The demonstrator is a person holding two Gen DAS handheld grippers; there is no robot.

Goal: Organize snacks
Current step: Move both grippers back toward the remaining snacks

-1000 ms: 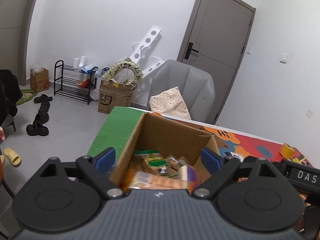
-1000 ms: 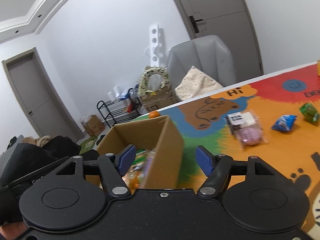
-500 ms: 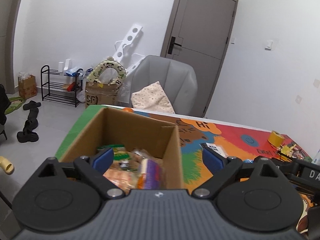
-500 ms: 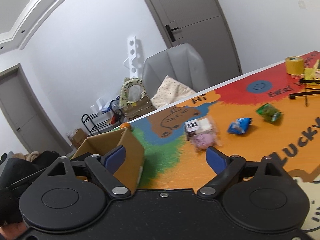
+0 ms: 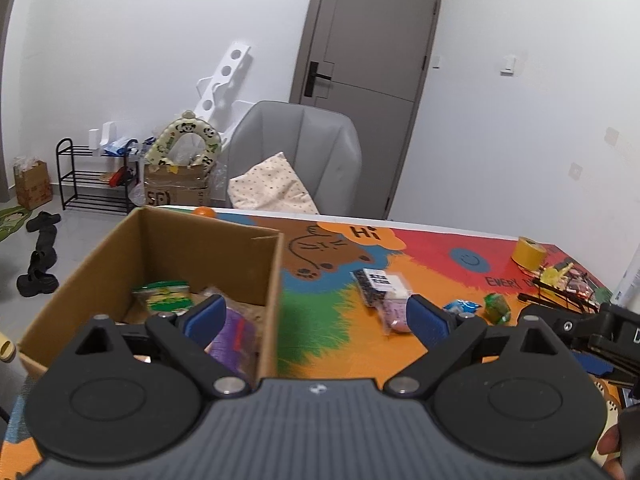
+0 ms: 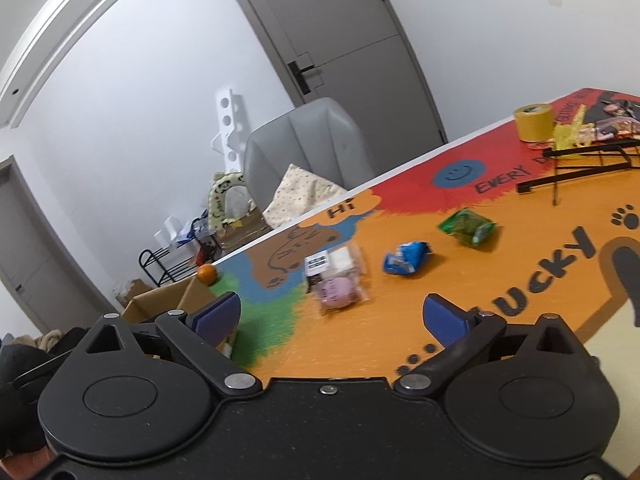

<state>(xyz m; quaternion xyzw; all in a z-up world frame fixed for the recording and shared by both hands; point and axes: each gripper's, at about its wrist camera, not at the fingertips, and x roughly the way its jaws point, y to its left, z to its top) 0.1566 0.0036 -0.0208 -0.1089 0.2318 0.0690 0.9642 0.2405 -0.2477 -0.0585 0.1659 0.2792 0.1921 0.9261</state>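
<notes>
Left wrist view: the left gripper [image 5: 316, 316] stands spread and empty beside the cardboard box [image 5: 272, 280] of snacks. Right gripper [image 6: 332, 316], its jaws just opened wide with nothing between them, faces the pink snack pack [image 6: 338, 290], blue packet [image 6: 404, 260] and green packet [image 6: 466, 226] lying on the table mat [image 6: 500, 280].

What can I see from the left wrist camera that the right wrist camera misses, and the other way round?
Left only: inside the box, with a green packet and a purple one, plus the right gripper at the frame's edge.
Right only: the mat's LUCKY lettering and paw print.
Both: the clear pink-snack pack, blue packet, green pouch, orange ball, tape roll, chair.
</notes>
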